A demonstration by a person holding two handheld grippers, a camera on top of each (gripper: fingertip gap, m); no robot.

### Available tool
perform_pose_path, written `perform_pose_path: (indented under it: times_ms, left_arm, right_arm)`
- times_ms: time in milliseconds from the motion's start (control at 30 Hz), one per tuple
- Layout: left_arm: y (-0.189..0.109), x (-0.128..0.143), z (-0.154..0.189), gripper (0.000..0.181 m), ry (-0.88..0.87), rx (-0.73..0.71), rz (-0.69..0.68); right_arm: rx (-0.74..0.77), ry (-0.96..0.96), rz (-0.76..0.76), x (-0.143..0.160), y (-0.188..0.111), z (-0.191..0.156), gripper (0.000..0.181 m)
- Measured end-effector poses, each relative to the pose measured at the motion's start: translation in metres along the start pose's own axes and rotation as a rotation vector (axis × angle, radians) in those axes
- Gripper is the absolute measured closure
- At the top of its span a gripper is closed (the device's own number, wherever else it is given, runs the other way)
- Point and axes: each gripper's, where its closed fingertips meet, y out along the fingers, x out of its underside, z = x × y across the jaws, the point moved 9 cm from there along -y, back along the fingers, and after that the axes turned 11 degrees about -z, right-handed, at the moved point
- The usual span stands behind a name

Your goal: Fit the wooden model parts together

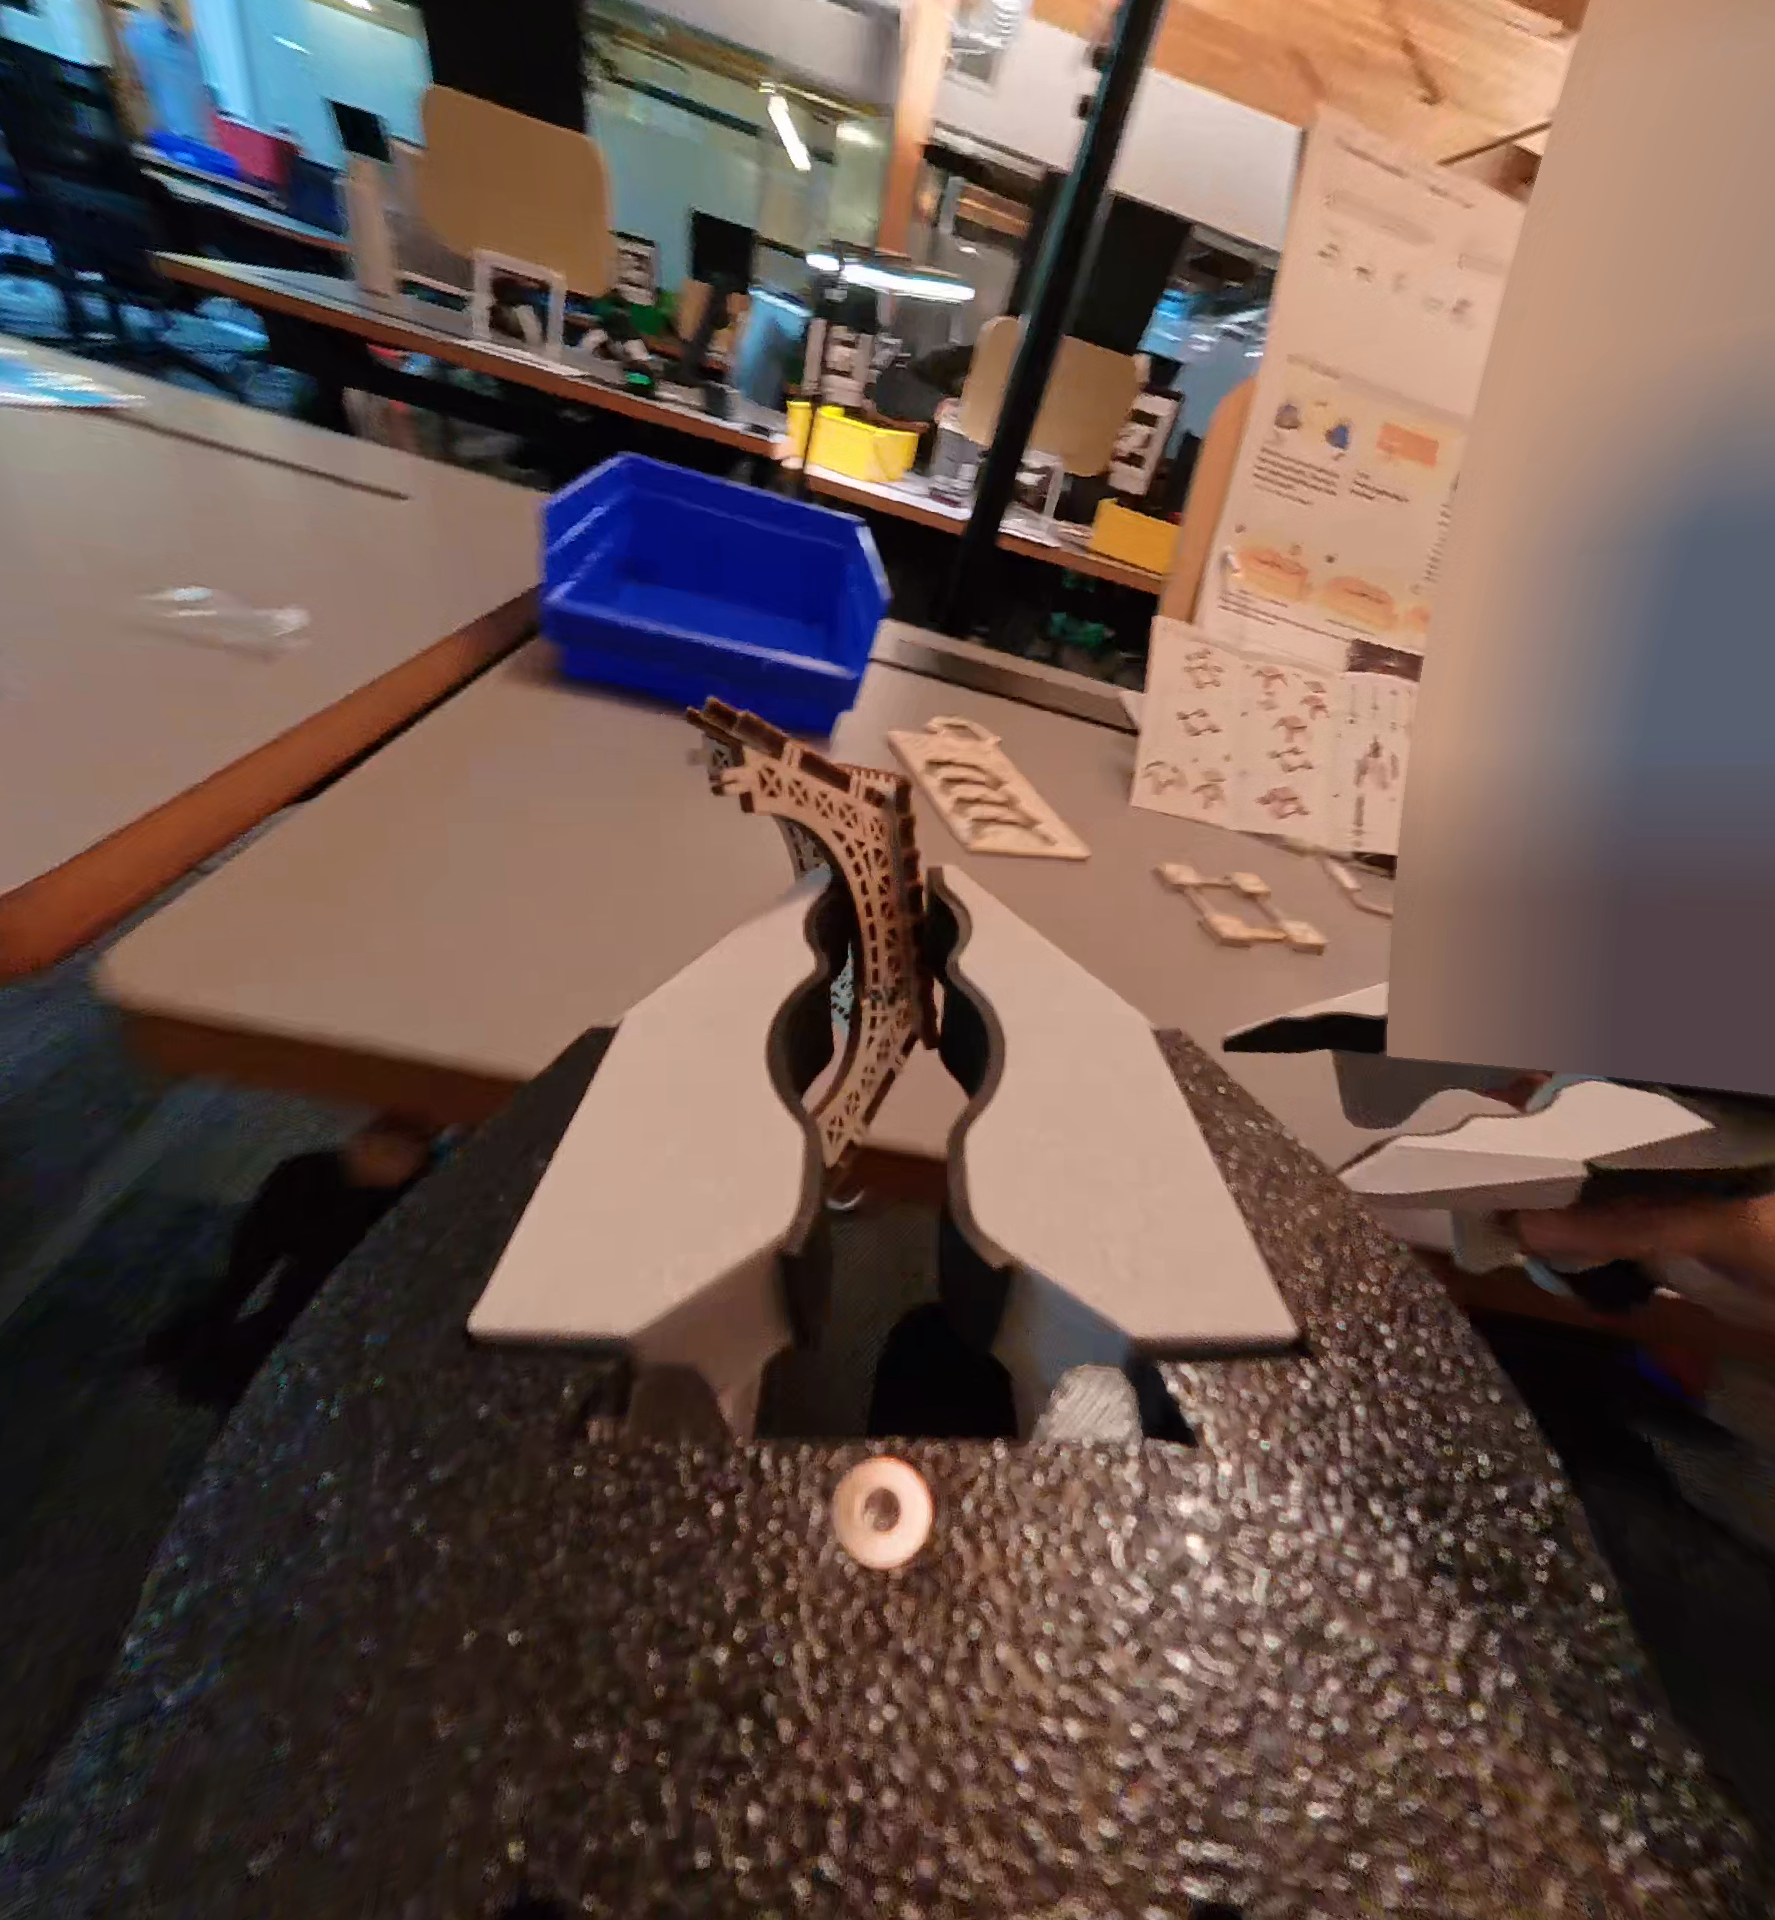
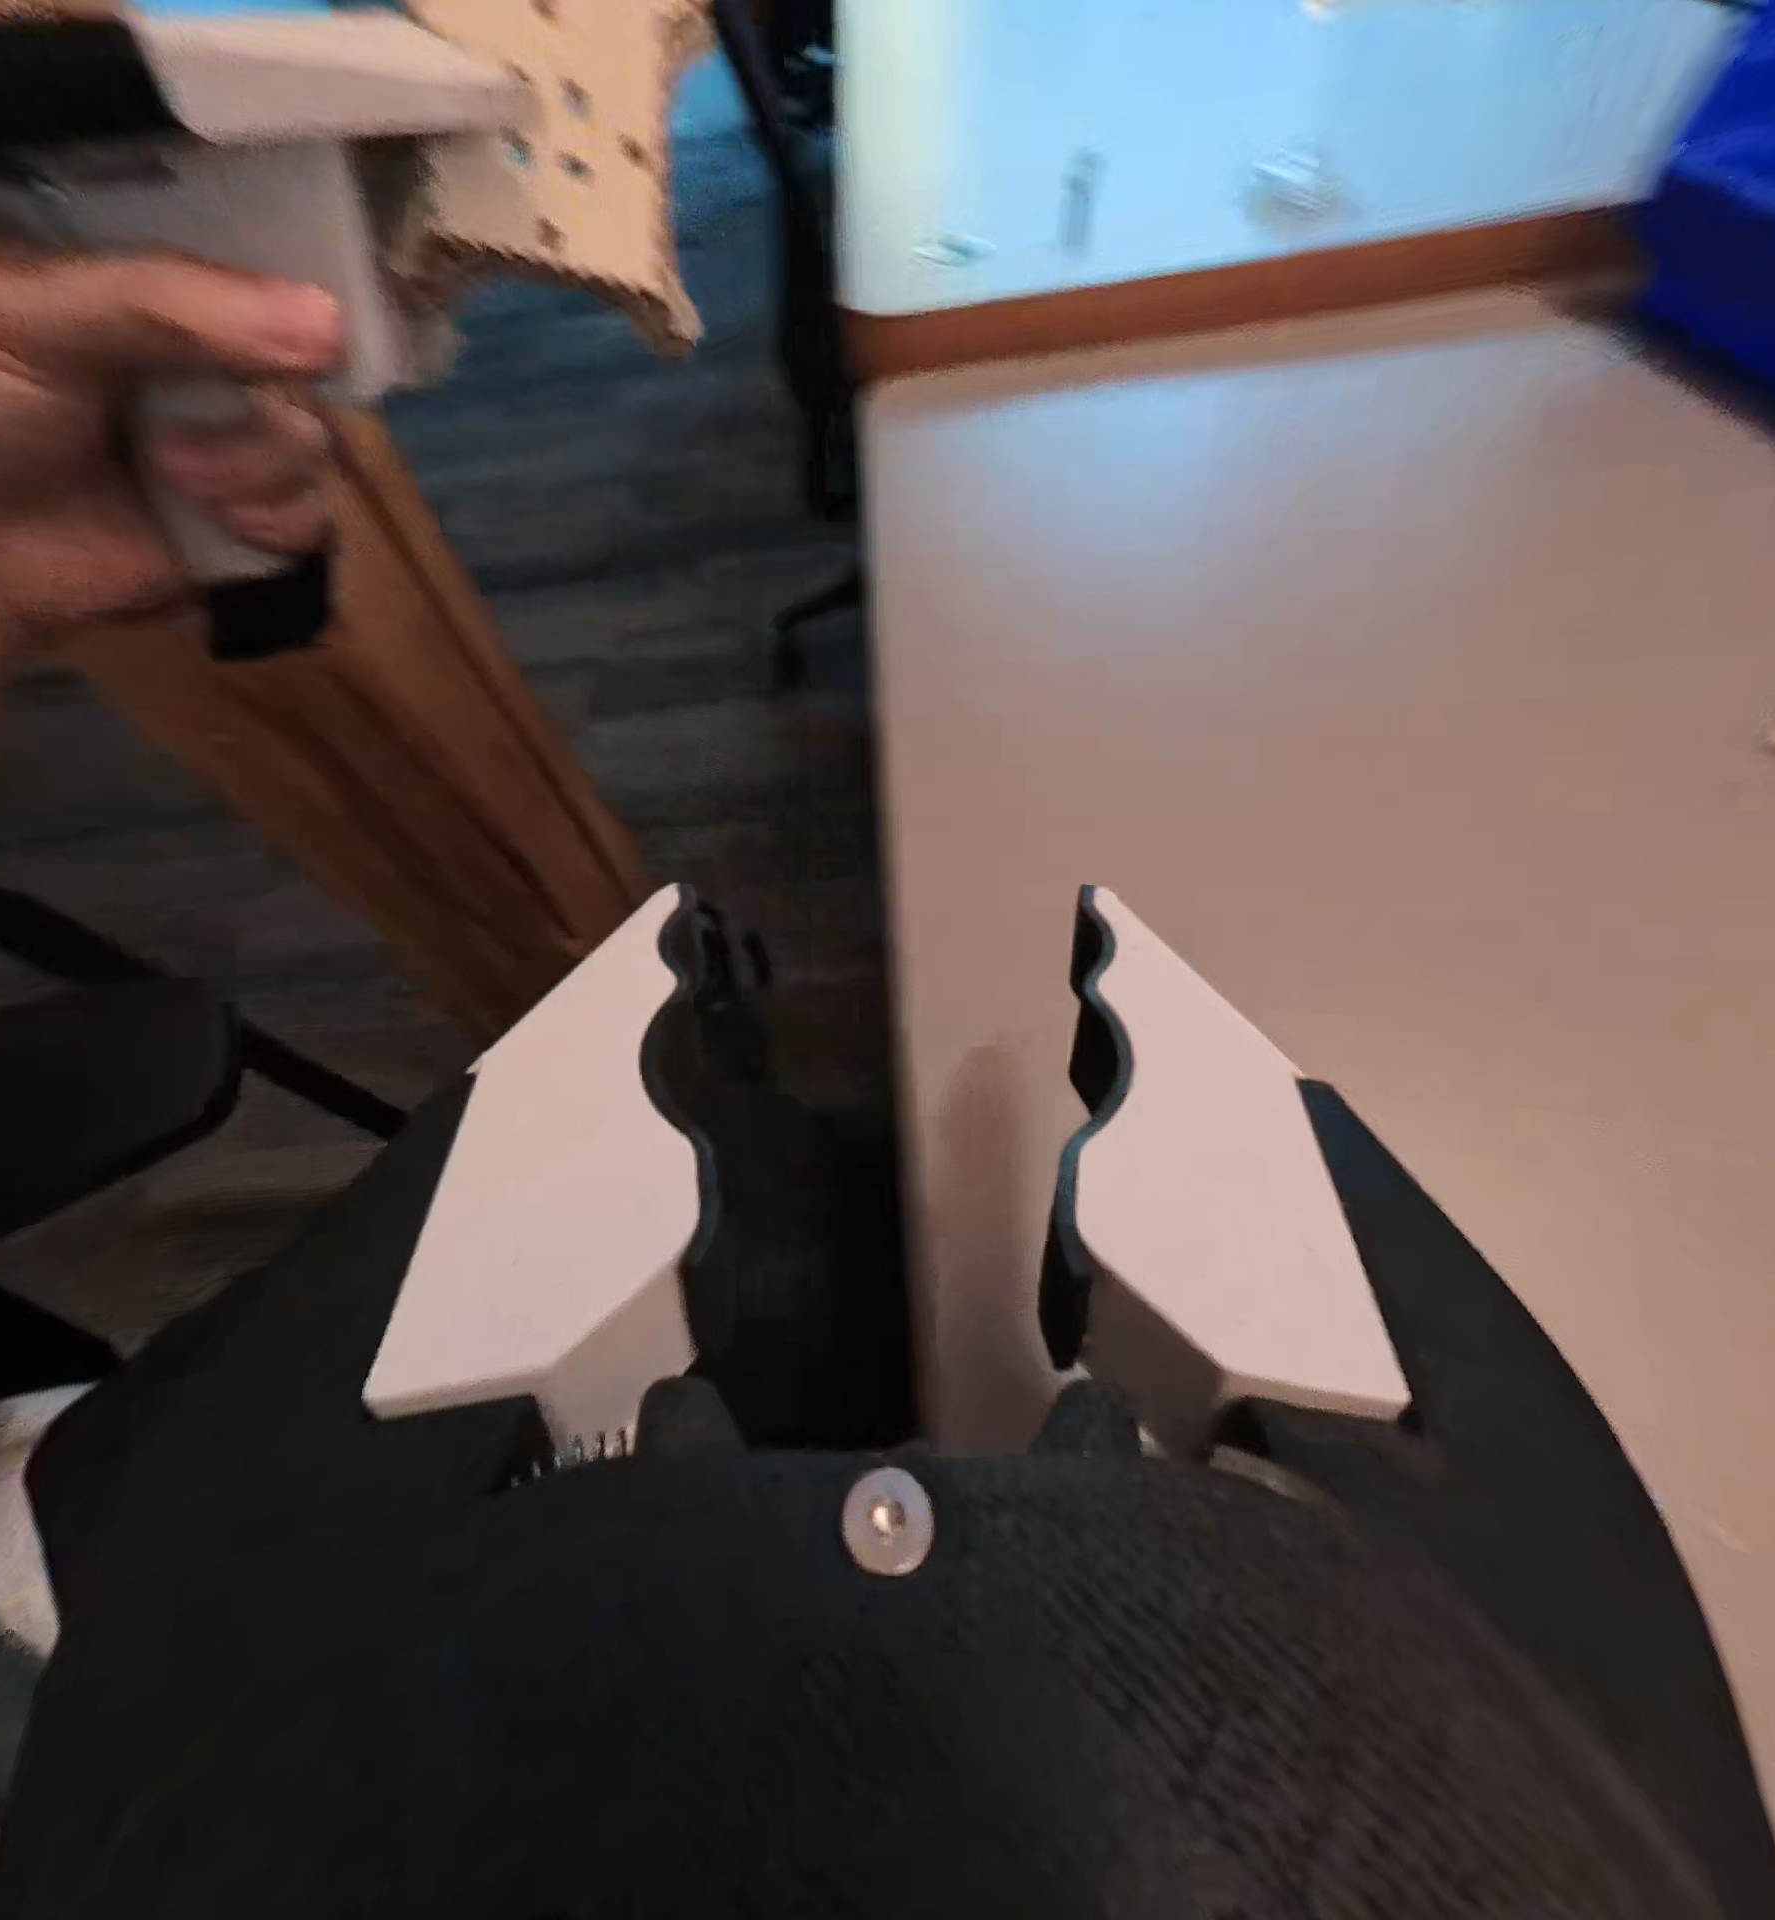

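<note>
Left gripper [image 1: 878,904] was clamped on a curved lattice wooden piece [image 1: 841,883], which stood at frame centre in the left wrist view, its long axis rising from between the jaws and leaning toward the upper left. Right gripper [image 2: 883,904] stood with its jaws apart and nothing between them, over the edge of the grey table [image 2: 1382,727]. In the right wrist view the held piece appeared blurred at the upper left, so it lay up and to the left of the free gripper. Loose wooden parts [image 1: 1241,909] and a cut-out wooden sheet [image 1: 987,795] lay on the table at right of centre in the left wrist view, beyond the clamped piece. Judged from this, the free right gripper was better placed to fetch the mating part.
</note>
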Motion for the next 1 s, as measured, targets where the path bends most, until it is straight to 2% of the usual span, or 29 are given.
perform_pose_path:
  times_ms: [67, 133, 233, 333, 433, 500, 567, 667, 800, 867, 1000]
  left_arm:
    - [-0.04, 0.019, -0.008, 0.169, 0.006, -0.066, -0.016]
    - [-0.068, 0.039, -0.013, 0.169, 0.005, -0.101, -0.034]
    - [-0.093, 0.071, -0.019, 0.169, 0.006, -0.151, -0.084]
    - [-0.106, 0.113, -0.031, 0.169, -0.006, -0.198, -0.164]
    - [-0.116, 0.149, -0.042, 0.169, -0.095, -0.19, -0.198]
    - [-0.121, 0.162, -0.047, 0.169, -0.12, -0.188, -0.236]
    - [-0.127, 0.174, -0.052, 0.169, -0.098, -0.212, -0.289]
    - [-0.142, 0.196, -0.056, 0.169, -0.099, -0.267, -0.346]
    - [-0.156, 0.215, -0.067, 0.169, -0.114, -0.328, -0.386]
    - [-0.161, 0.227, -0.076, 0.169, -0.141, -0.351, -0.412]
    - [-0.167, 0.247, -0.095, 0.169, -0.224, -0.359, -0.403]
  right_arm:
    - [-0.075, -0.082, -0.008, -0.001, 0.023, -0.045, 0.118]
    - [-0.112, -0.147, -0.06, 0.012, 0.057, -0.076, 0.124]
    - [-0.148, -0.165, -0.221, 0.049, 0.121, -0.09, 0.127]
    - [-0.183, -0.098, -0.437, 0.103, 0.197, -0.07, 0.124]
    - [-0.209, -0.024, -0.607, 0.163, 0.278, -0.035, 0.138]
    - [-0.172, 0.002, -0.673, 0.206, 0.331, -0.01, 0.138]
    - [-0.156, -0.019, -0.681, 0.255, 0.375, 0.005, 0.148]
    - [-0.037, -0.109, -0.678, 0.328, 0.428, 0.019, 0.152]
    - [0.013, -0.269, -0.707, 0.406, 0.491, 0.015, 0.154]
    - [0.026, -0.277, -0.697, 0.431, 0.516, 0.017, 0.155]
    - [0.021, -0.08, -0.685, 0.464, 0.551, 0.031, 0.157]
